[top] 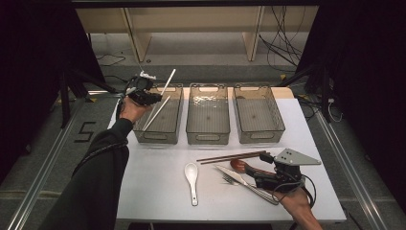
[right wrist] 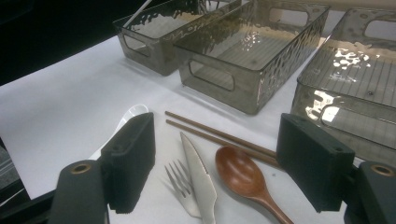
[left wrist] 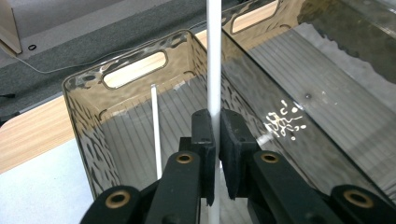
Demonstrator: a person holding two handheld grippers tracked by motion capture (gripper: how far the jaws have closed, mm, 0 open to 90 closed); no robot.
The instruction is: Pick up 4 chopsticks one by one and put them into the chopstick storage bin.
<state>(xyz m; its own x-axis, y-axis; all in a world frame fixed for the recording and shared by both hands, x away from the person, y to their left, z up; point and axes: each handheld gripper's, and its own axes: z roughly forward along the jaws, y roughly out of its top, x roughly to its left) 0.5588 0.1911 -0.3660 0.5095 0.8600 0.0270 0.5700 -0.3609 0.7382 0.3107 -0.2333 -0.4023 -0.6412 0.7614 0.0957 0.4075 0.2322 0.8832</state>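
Your left gripper (left wrist: 214, 135) is clamped on that white chopstick (left wrist: 214, 56), so lower it flat beside the other one (left wrist: 155, 126) in the left bin (left wrist: 84, 121) before you let go.

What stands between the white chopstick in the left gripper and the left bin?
Nothing visible does. The left gripper holds the chopstick above the open left bin, where only another white chopstick leans, off to one side.

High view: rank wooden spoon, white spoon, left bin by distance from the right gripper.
From the right gripper:
1. Wooden spoon, just off its jaws.
2. White spoon, mid-table, farther left.
3. Left bin, far left of the row.
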